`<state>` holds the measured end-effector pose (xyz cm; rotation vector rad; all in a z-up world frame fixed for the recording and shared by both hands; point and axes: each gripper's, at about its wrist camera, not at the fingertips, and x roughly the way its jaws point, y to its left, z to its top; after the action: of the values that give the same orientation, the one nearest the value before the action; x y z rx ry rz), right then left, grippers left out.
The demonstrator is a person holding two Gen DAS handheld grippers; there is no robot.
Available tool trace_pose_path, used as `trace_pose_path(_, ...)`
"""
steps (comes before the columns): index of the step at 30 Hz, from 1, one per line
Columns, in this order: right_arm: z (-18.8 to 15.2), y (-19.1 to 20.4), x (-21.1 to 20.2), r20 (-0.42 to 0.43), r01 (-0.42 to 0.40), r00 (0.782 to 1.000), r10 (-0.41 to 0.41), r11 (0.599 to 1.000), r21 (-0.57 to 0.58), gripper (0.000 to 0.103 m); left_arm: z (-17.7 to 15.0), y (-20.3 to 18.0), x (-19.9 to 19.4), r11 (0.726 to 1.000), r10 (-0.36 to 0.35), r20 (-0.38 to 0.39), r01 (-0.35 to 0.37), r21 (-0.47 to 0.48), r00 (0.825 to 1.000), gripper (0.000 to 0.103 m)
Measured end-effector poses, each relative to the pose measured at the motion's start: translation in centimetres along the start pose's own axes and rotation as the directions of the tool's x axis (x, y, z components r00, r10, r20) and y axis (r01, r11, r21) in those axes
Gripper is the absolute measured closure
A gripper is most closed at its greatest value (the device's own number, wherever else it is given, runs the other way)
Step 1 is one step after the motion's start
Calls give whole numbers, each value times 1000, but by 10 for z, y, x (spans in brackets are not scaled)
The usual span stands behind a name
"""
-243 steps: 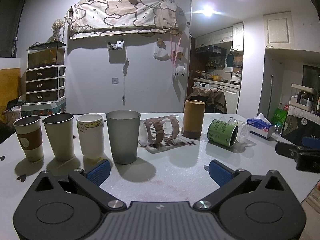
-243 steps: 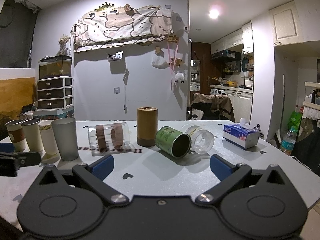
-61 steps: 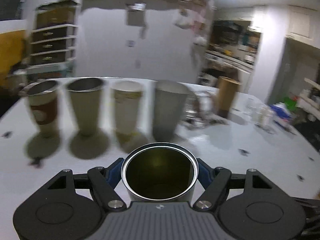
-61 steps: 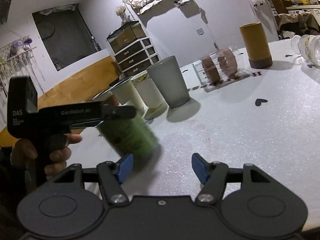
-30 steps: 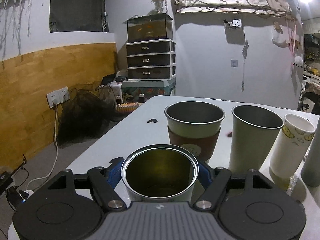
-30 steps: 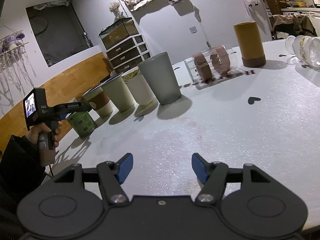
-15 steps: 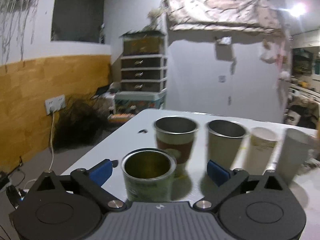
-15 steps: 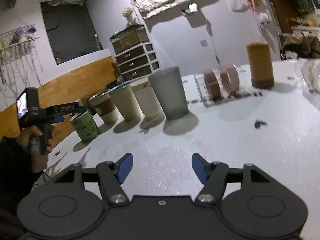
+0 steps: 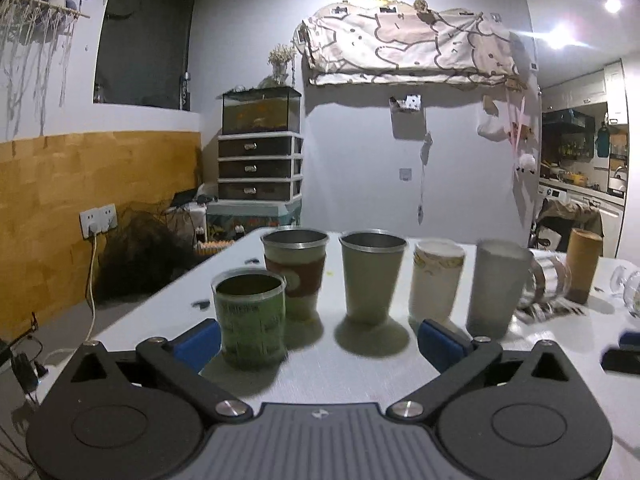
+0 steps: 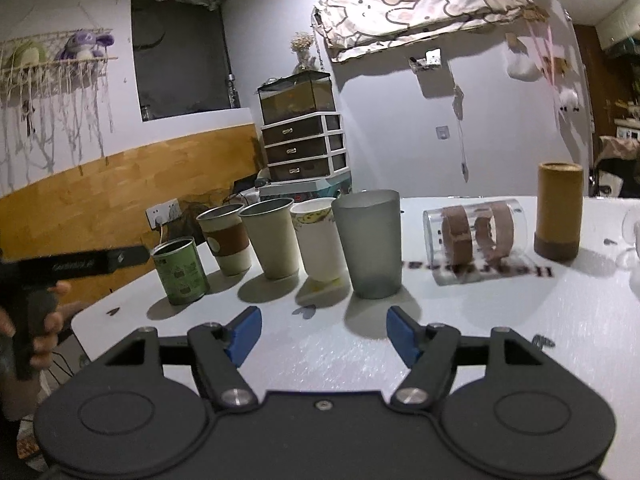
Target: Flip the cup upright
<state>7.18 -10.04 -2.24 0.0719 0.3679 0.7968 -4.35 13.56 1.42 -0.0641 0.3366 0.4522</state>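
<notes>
The green cup [image 9: 251,320] stands upright on the white table [image 9: 340,376], at the left end of a row of upright cups; it also shows in the right wrist view [image 10: 181,271]. My left gripper [image 9: 320,340] is open and empty, drawn back from the green cup, which stands just beside its left finger. My right gripper [image 10: 322,336] is open and empty over the table in front of the row. A clear cup with brown bands [image 10: 474,236] lies on its side, right of the row.
The row holds a sleeved cup [image 9: 295,270], a metal cup [image 9: 371,276], a white paper cup [image 9: 436,284] and a grey cup [image 9: 496,288]. A tan cylinder [image 10: 558,216] stands at the right. The table's left edge is close to the green cup.
My left gripper set the green cup down at the left end of the row, opened and pulled back and to the right. My right gripper stayed open and shifted slightly.
</notes>
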Motion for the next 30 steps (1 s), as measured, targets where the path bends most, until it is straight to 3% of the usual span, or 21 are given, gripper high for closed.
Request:
trace_pose_path(6, 2, 2, 4, 7, 22, 1000, -21, 999, -41, 22, -16, -8, -13, 1000, -20, -18, 21, 7, 1000, 0)
trace_pose_path(13, -1, 5, 9, 24, 67, 998, -65, 992, -106, 1, -29, -12, -16, 1000, -9, -33, 9, -13, 999, 0)
trace_pose_path(30, -6, 10, 18, -1, 103, 995, -104, 983, -150, 0, -34, -12, -21, 1000, 0, -28, 0, 3, 1000, 0)
